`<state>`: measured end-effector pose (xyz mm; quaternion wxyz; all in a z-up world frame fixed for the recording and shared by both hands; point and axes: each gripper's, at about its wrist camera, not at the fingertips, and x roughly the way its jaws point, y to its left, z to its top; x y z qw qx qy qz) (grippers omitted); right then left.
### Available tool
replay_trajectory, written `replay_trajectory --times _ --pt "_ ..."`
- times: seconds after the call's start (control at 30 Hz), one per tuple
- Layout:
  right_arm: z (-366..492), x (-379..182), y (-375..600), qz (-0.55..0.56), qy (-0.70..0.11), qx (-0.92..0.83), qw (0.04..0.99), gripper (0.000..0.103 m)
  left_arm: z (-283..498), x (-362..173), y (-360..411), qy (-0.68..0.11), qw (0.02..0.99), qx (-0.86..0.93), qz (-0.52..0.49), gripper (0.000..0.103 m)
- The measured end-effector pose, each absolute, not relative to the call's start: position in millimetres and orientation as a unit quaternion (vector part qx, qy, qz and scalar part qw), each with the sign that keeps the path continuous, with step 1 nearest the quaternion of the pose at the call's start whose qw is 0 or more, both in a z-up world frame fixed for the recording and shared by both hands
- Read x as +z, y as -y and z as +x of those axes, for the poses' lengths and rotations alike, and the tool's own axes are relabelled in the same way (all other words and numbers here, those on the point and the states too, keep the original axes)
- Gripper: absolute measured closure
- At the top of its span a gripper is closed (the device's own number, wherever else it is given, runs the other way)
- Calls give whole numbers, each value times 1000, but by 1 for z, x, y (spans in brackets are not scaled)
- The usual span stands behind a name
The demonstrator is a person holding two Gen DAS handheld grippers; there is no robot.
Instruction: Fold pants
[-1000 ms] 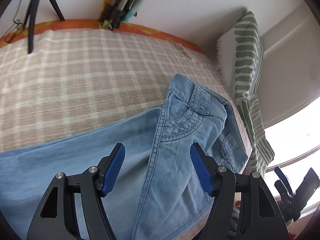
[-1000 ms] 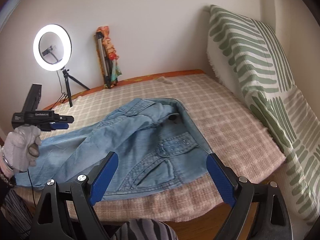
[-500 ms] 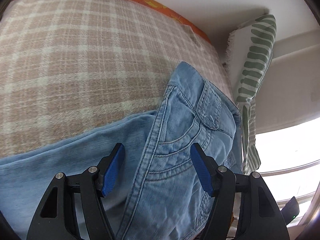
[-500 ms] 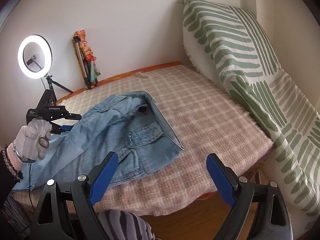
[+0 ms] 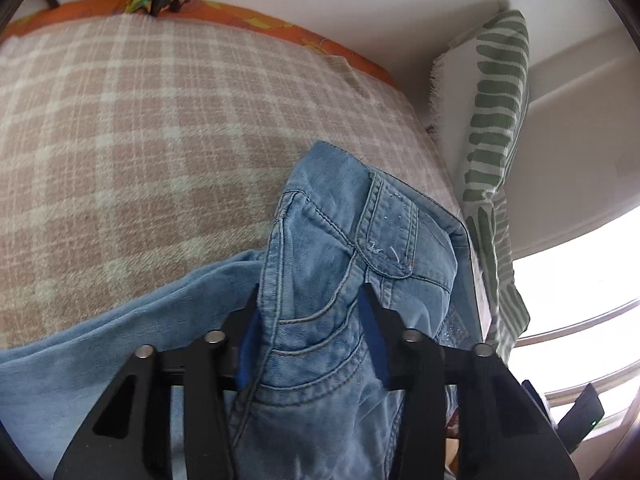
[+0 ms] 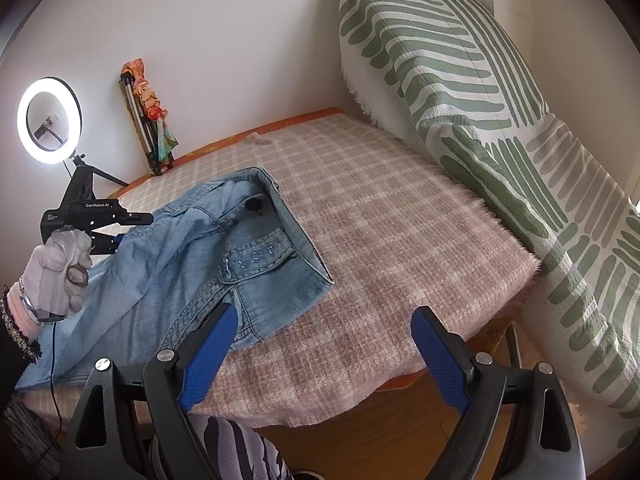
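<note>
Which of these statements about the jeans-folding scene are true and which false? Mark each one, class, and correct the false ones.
1. The left tongs grip the jeans near the front pocket. True.
2. The right tongs hold the waistband. False: they are open and hold nothing.
3. The jeans lie on a plaid blanket. True.
4. The ring light is switched off. False: it glows white.
5. A green-striped cushion leans against the wall. True.
</note>
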<state>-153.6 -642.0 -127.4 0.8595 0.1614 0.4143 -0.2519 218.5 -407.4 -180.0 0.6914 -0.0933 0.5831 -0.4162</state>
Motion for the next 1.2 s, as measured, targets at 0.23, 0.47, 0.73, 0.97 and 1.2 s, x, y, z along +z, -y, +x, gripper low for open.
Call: replay_trajectory --times 0.23,0.47,0.73,0.97,1.2 --pt "-155 -130 643 169 -414 -251 859 15 198 -156 412 -536 710 -453 -58 87" --pt "-153 -130 643 172 -412 -249 860 19 151 -126 425 -484 708 -514 -4 89" --pt "-155 -132 652 200 -404 -243 859 21 89 -122 447 -455 675 -577 66 89" --pt "-157 -133 671 261 -377 -219 861 21 44 -146 459 -456 638 -605 137 89" --pt "-147 -140 700 336 -353 -167 857 21 33 -145 454 -476 613 -615 140 83"
